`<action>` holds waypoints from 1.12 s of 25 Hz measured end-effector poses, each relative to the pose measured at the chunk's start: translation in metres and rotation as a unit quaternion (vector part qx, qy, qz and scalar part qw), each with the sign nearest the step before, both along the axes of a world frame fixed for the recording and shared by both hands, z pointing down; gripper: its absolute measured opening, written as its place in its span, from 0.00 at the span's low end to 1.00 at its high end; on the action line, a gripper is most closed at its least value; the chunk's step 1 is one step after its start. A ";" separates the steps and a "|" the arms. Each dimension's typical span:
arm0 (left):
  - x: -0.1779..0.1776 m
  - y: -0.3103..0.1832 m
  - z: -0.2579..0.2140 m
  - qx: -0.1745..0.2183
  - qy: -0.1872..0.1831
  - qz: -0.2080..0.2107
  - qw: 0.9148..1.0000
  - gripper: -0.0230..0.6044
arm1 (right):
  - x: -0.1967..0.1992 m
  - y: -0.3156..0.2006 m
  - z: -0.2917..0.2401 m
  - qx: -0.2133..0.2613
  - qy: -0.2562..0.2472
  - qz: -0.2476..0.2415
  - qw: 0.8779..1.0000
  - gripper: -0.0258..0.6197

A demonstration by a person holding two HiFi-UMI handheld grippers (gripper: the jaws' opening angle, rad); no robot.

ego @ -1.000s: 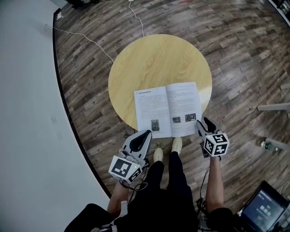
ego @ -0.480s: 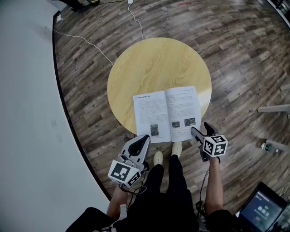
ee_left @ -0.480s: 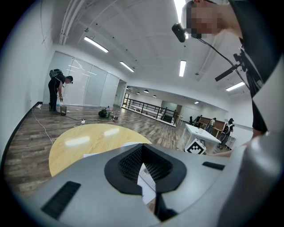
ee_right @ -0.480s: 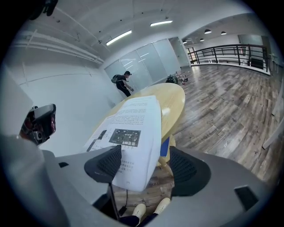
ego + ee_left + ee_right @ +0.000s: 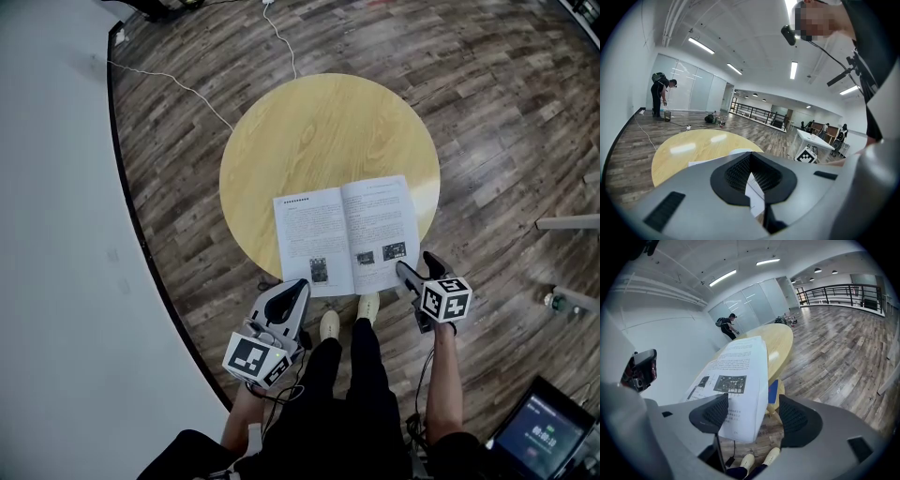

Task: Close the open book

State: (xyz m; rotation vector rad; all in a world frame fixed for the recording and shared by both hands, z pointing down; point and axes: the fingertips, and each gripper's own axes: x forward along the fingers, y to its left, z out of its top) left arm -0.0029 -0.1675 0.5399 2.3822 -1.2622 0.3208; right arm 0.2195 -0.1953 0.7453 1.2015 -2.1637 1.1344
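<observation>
Where table ends — book overhangs

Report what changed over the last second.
The right gripper has just been opening its jaws. They now stand wide with the near right corner of the open book between them, and the pads are not pressing on the page. Nothing was taken hold of. The book lies open and flat on the round table as before, and the left gripper stays shut and empty below the table's near edge.

Open book on table, overhanging its near edge
</observation>
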 end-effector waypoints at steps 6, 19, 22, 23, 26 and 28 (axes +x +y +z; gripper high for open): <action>-0.001 -0.001 0.001 -0.001 -0.001 -0.002 1.000 0.03 | -0.002 0.001 0.003 -0.018 -0.022 0.003 1.000 0.53; -0.001 0.000 0.001 0.001 -0.002 -0.002 1.000 0.03 | 0.003 0.004 -0.001 -0.007 -0.011 -0.001 1.000 0.26; -0.001 0.000 0.000 0.001 -0.002 -0.001 1.000 0.03 | 0.005 0.003 -0.003 -0.005 -0.008 0.003 1.000 0.21; -0.001 0.000 0.000 0.001 -0.001 -0.001 1.000 0.03 | 0.006 0.003 -0.004 -0.005 -0.009 0.005 1.000 0.20; 0.000 0.000 -0.001 0.003 -0.001 -0.001 1.000 0.03 | 0.007 0.003 -0.005 -0.003 -0.012 0.012 1.000 0.16; 0.000 0.001 -0.001 0.004 -0.001 -0.002 1.000 0.03 | 0.008 0.002 -0.007 -0.002 -0.016 0.018 1.000 0.13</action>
